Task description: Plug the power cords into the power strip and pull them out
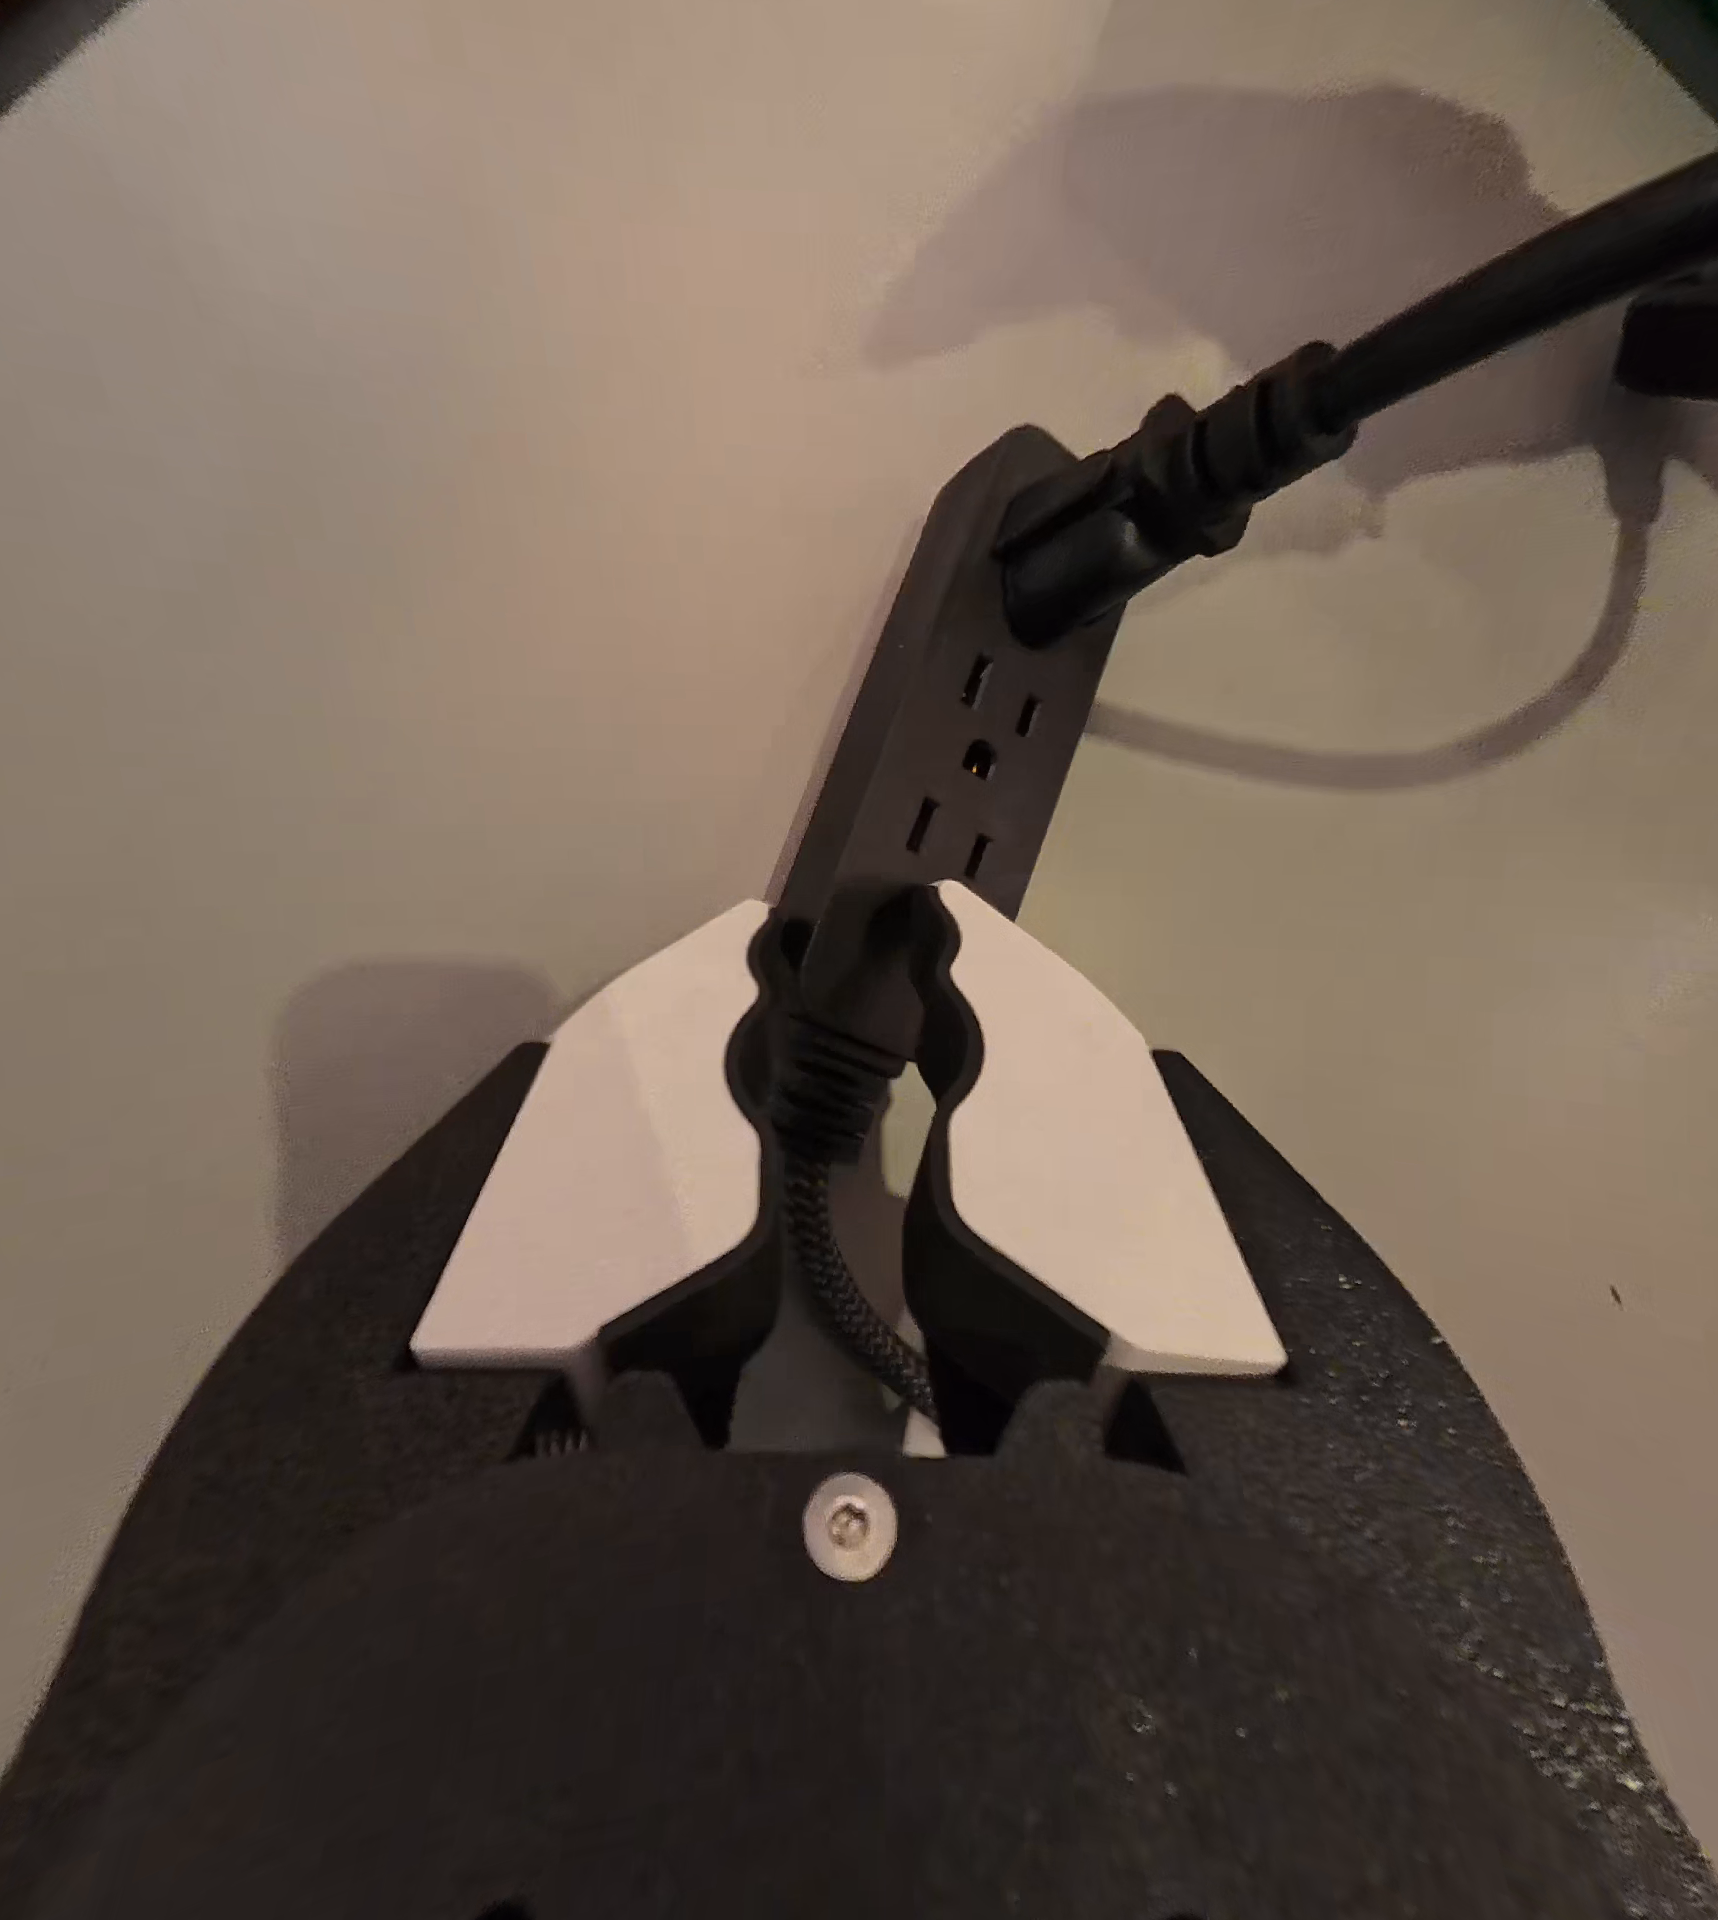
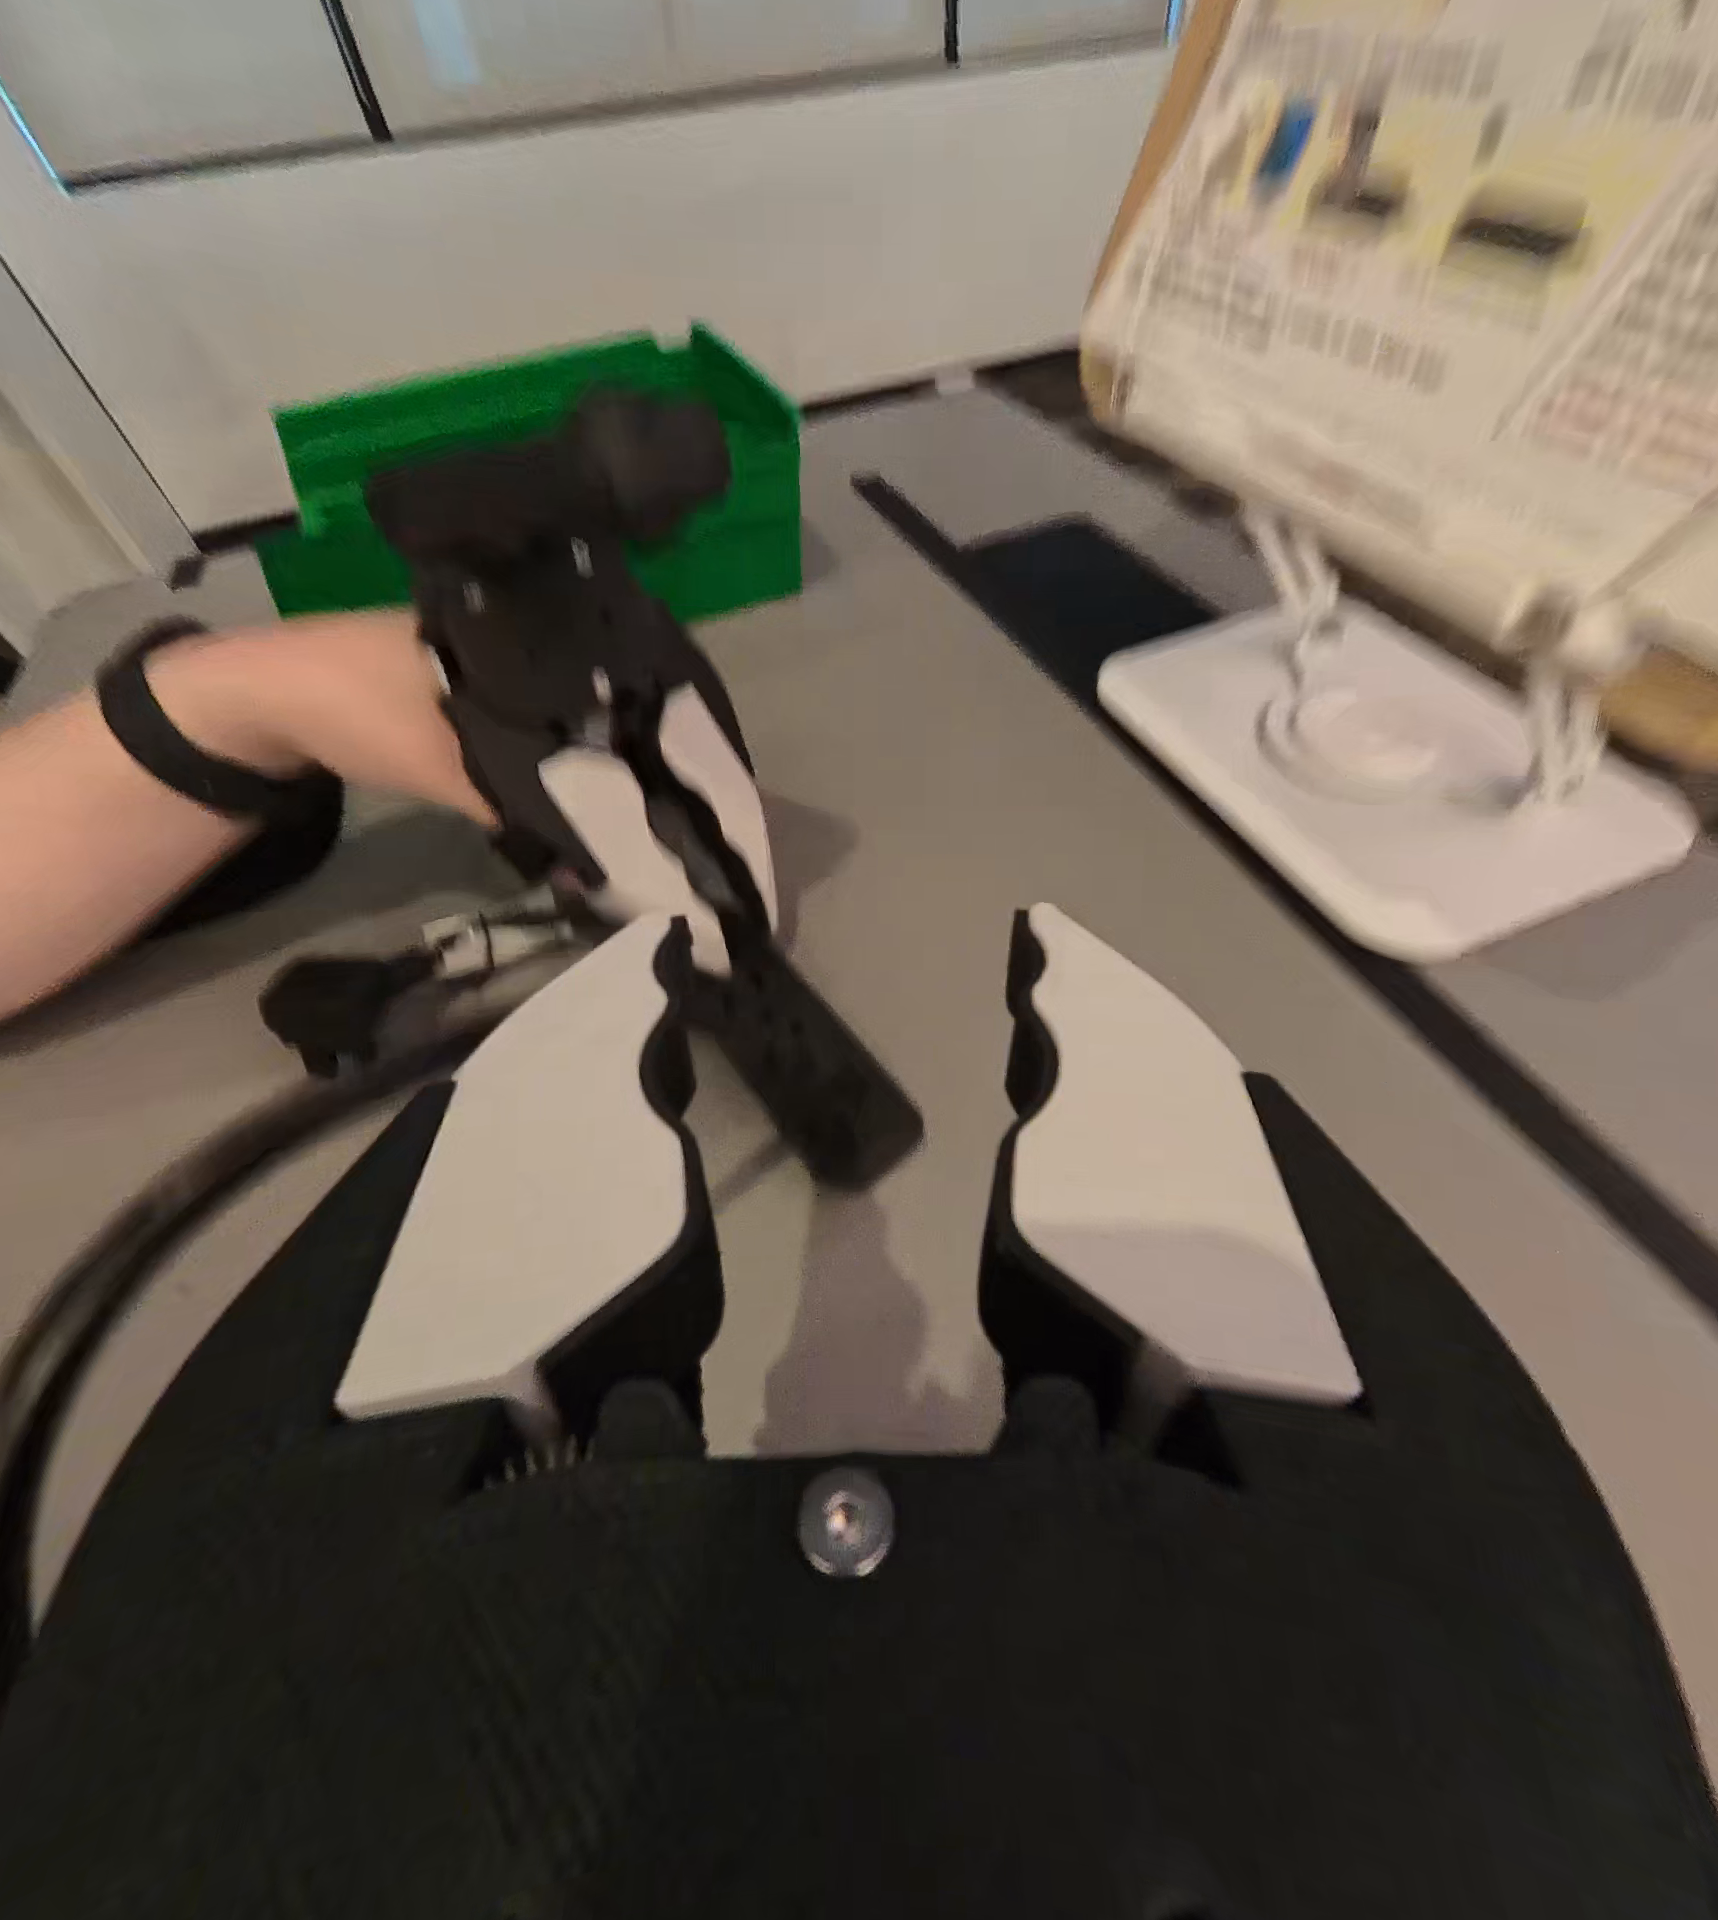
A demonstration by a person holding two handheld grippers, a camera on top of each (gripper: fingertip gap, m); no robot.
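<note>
Power strip (image 1: 948, 717) lies on the table (image 1: 367, 520), long axis running straight away from the left gripper (image 1: 855, 935), whose jaws are clamped on a braided-cord plug (image 1: 860, 987) at the near outlet. Right gripper (image 2: 844, 966) jaws apart, empty, hovering nearby.

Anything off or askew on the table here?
Nothing damaged or spilled. The power strip lies diagonal on the table; one black plug is seated at its far end. The left gripper is shut on a second plug, and the right gripper is open and empty.
</note>
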